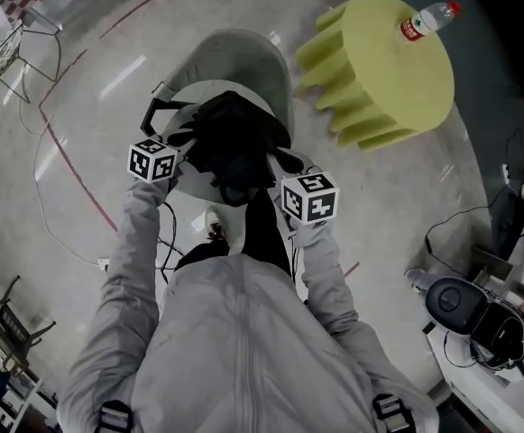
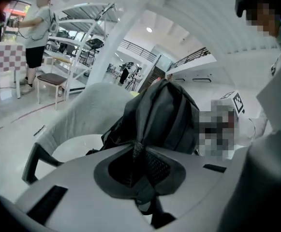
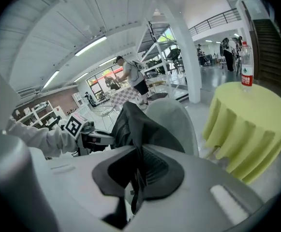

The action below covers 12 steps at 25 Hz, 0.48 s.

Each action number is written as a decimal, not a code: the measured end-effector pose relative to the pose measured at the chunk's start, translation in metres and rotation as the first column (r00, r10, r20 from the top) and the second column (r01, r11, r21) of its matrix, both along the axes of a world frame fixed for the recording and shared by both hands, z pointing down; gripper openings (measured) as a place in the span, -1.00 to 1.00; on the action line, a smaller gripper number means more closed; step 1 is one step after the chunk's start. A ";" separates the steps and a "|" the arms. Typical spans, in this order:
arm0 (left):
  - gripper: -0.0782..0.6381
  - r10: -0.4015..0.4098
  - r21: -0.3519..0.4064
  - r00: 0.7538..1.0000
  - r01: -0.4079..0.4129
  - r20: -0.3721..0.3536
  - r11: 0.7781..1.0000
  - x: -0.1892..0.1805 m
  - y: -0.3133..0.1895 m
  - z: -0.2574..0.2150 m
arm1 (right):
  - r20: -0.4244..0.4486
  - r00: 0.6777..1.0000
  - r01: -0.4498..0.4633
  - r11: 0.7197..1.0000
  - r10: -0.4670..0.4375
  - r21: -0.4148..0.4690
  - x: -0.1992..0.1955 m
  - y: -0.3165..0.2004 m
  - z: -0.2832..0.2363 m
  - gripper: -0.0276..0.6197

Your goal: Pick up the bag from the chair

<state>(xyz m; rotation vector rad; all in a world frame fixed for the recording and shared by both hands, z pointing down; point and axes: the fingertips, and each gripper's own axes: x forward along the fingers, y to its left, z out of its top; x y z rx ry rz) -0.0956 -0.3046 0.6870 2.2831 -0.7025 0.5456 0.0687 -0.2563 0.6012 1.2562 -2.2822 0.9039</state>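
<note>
A light grey zip-up jacket [image 1: 234, 350] fills the lower centre of the head view, with long matching sleeves [image 1: 133, 242] and dark buckled straps [image 1: 115, 415] at both shoulders. The left gripper [image 2: 139, 153] and right gripper [image 3: 138, 168] have pale grey moulded shells with dark recesses and slots, and black ribbed fingers [image 2: 155, 167]. Each gripper carries a white cube [image 1: 151, 161] printed with black square markers.
</note>
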 end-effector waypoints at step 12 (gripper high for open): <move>-0.71 -0.118 0.279 0.993 0.117 -0.012 0.953 -0.024 0.038 -0.135 | -0.078 0.995 0.083 0.956 -0.063 0.281 -0.024 0.016 -0.139 -0.84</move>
